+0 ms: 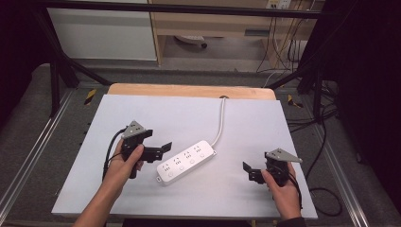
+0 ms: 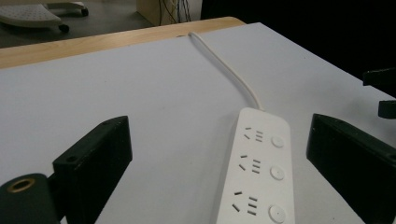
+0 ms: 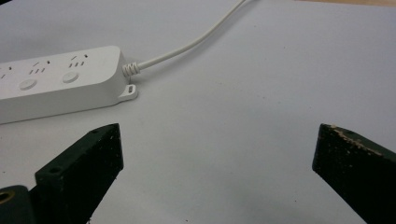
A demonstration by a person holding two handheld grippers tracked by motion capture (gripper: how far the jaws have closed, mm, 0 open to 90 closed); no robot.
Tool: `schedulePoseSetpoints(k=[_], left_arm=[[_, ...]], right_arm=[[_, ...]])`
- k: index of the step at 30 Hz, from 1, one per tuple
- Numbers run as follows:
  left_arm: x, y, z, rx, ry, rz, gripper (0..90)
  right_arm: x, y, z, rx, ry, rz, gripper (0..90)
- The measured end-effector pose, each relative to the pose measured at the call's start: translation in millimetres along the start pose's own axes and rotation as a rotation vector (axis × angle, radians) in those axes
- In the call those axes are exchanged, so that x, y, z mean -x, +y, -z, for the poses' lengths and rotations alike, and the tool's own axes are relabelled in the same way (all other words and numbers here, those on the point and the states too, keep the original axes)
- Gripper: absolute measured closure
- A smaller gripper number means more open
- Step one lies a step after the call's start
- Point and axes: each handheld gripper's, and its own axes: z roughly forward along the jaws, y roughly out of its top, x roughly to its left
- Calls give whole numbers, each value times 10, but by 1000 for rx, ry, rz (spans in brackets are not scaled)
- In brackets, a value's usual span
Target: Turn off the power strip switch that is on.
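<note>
Four socket groups are showing along the top of the white power strip (image 1: 186, 161) — each one paired with a round button (image 2: 277, 173). It is lying flat and slantwise near the middle of the white table mat (image 1: 142, 113), its white cord (image 1: 220, 120) curving away toward the wooden table edge (image 1: 189, 90). A ribbed strain relief and a small mounting tab are sitting at the cord end. The left gripper (image 1: 161, 150) is hovering just beside the strip's near end, jaws spread wide and holding nothing. The right gripper (image 1: 249, 171) — likewise gaping wide and empty — is resting well apart from the strip.
</note>
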Motion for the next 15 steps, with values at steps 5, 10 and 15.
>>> schedulePoseSetpoints(k=[5,10,15], left_arm=[[-55,-12,117,11,13,1,64],[-112,-44,240,21,29,2,64],[-166,-116,312,9,44,0,64]], right_arm=[[-4,0,1,3,3,-2,25],[-11,3,7,12,10,7,24],[-13,3,4,12,9,10,23]])
